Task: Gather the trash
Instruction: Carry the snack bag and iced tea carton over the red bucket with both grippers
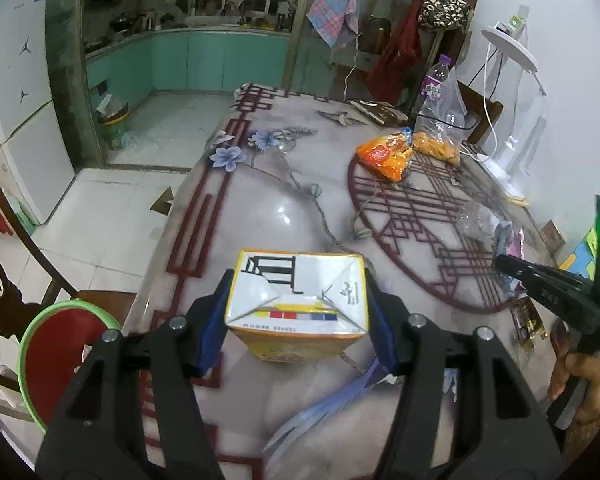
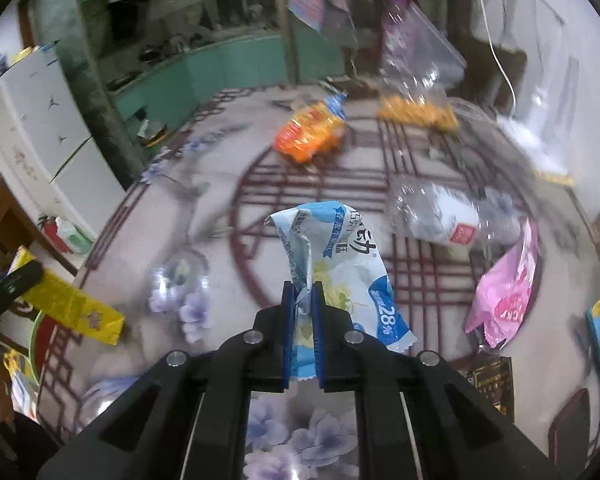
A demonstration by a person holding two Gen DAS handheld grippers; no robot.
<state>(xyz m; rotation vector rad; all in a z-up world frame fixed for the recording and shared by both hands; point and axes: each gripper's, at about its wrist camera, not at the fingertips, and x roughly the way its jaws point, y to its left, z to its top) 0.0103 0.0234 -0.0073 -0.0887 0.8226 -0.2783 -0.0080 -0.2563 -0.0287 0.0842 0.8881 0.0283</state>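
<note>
- Trash is being gathered from the patterned glossy tabletop [image 1: 284, 216], two pieces in hand at once.
- The yellow-and-white cardboard carton [image 1: 300, 300] is clamped between the half-spread jaws of the left gripper [image 1: 298, 320], above the tabletop edge.
- The crumpled blue-and-white plastic wrapper [image 2: 340, 272] is pinched in the nearly closed jaws of the right gripper [image 2: 303, 332], lifted clear.
- The green-rimmed red basin [image 1: 56, 356], low at left, is judged the likely bin; both pieces need carrying over it before release.
</note>
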